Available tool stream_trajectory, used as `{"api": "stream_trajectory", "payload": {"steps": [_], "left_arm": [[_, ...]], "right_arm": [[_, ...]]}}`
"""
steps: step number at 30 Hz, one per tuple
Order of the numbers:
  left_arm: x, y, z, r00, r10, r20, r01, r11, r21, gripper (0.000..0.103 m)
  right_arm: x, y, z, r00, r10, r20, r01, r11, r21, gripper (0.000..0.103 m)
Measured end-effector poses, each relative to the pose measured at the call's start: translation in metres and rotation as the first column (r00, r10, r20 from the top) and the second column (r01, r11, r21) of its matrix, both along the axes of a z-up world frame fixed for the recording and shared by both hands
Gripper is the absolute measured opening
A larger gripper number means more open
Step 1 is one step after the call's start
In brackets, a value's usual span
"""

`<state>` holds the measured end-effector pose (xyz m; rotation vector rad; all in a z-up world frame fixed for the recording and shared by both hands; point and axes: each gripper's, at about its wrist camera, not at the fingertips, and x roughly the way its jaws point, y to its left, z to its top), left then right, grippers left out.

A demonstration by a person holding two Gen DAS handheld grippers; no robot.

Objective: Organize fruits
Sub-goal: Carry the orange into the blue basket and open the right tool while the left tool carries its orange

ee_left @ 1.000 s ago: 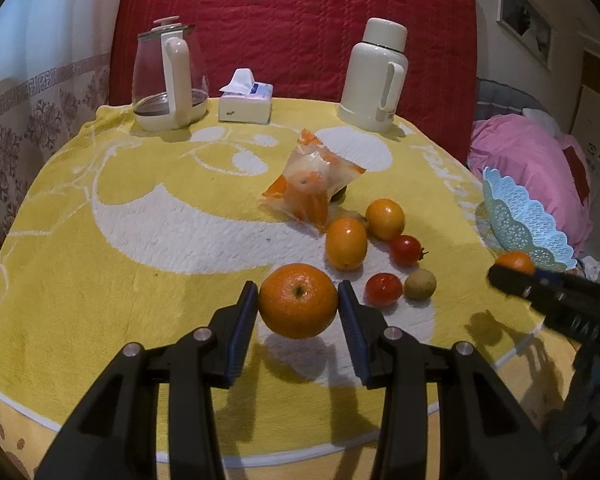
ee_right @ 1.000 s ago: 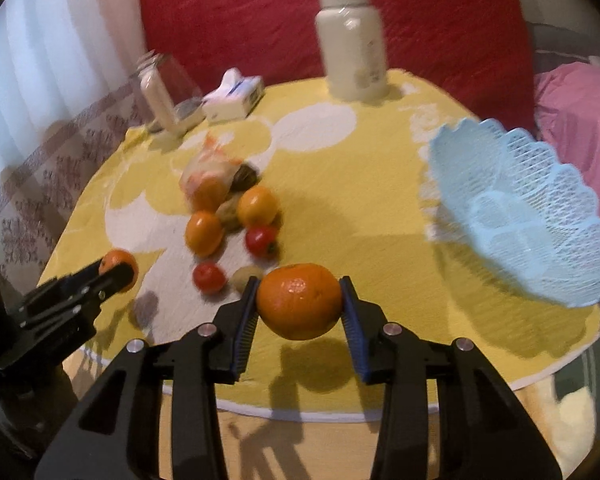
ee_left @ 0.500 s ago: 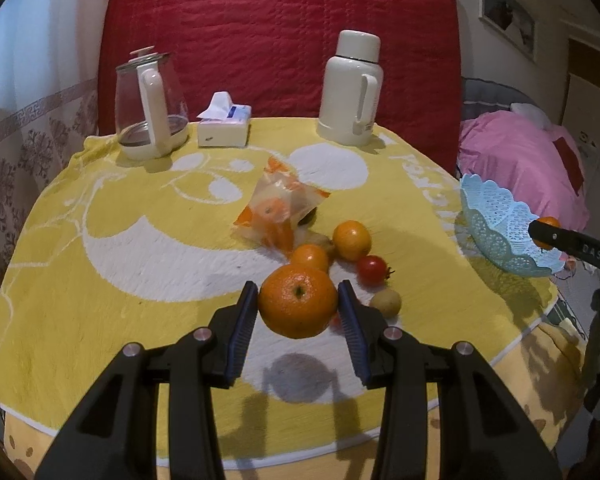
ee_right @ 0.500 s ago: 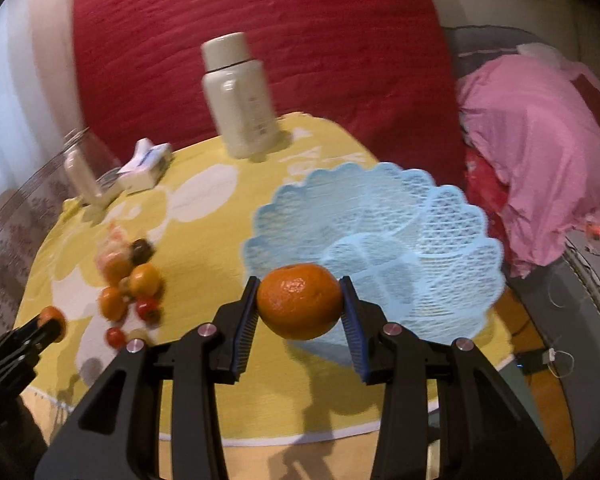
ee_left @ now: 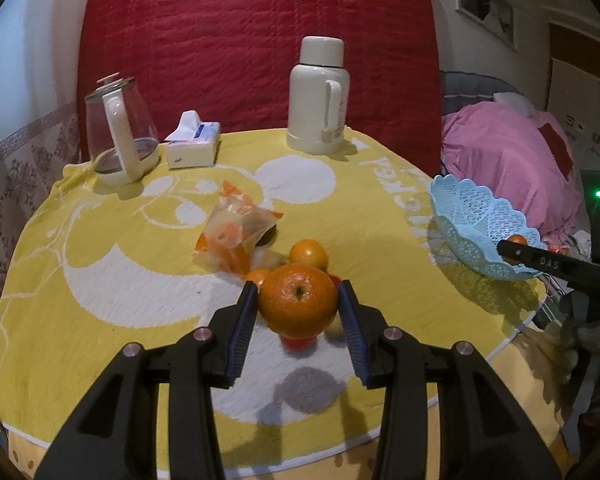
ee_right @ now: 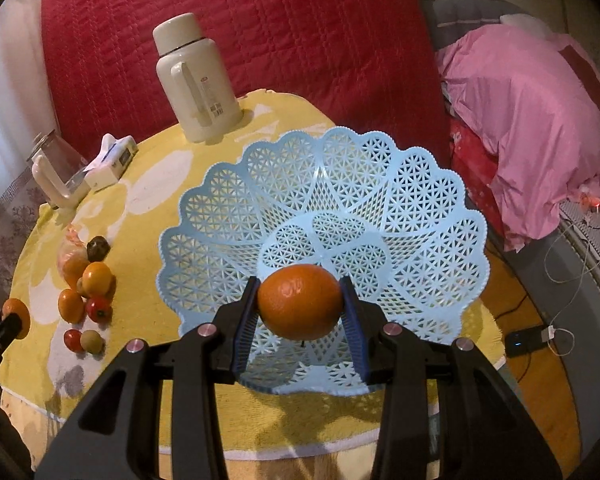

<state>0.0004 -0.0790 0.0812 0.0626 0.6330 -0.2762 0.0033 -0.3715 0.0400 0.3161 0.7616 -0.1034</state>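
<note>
Oranges fill both grippers: the left gripper point(ee_left: 298, 306) is clamped on one orange point(ee_left: 298, 305) above the loose fruit pile, and the right gripper point(ee_right: 300, 302) is clamped on another orange point(ee_right: 300, 301) held over the light-blue lattice basket point(ee_right: 420, 216), which sits at the table's 3 o'clock edge. In the left wrist view the held orange hides most of the pile; only one small orange point(ee_left: 308, 254) at 12 o'clock of it, slivers of another orange and something red beneath show. The right wrist view shows the pile whole at 9 o'clock: several small oranges, a red tomato point(ee_right: 99, 308), a second red fruit and a tan round fruit point(ee_right: 91, 341) too small to name. A clear bag of fruit point(ee_left: 236, 232) lies behind it with a dark fruit point(ee_right: 98, 249) beside it, hard to identify. The yellow tablecloth point(ee_left: 100, 260) carries white lettering, seen upside down and cut by the basket, so not readable. The right gripper's arm reads "DAS" in the left view. The cream thermos point(ee_right: 196, 80) bears a small label, illegible; the tissue box point(ee_left: 194, 144) print is also unreadable. A glass kettle point(ee_left: 120, 128) stands at 10 o'clock.
</note>
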Motion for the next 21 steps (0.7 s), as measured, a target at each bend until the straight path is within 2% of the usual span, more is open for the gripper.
{"api": "stream_trajectory", "payload": {"steps": [12, 21], "left_arm": [[0.005, -0.035, 0.015, 0.996, -0.082, 0.033, 0.081, 0.997, 0.005, 0.042], [0.018, -0.086, 0.028, 0.978, -0.204, 0.034, 0.205, 0.979, -0.019, 0.042]], "right_arm": [[-0.008, -0.012, 0.010, 0.998, -0.040, 0.051, 0.039, 0.999, 0.037, 0.043], [-0.018, -0.029, 0.023, 0.992, -0.093, 0.090, 0.088, 0.995, 0.055, 0.043]]}}
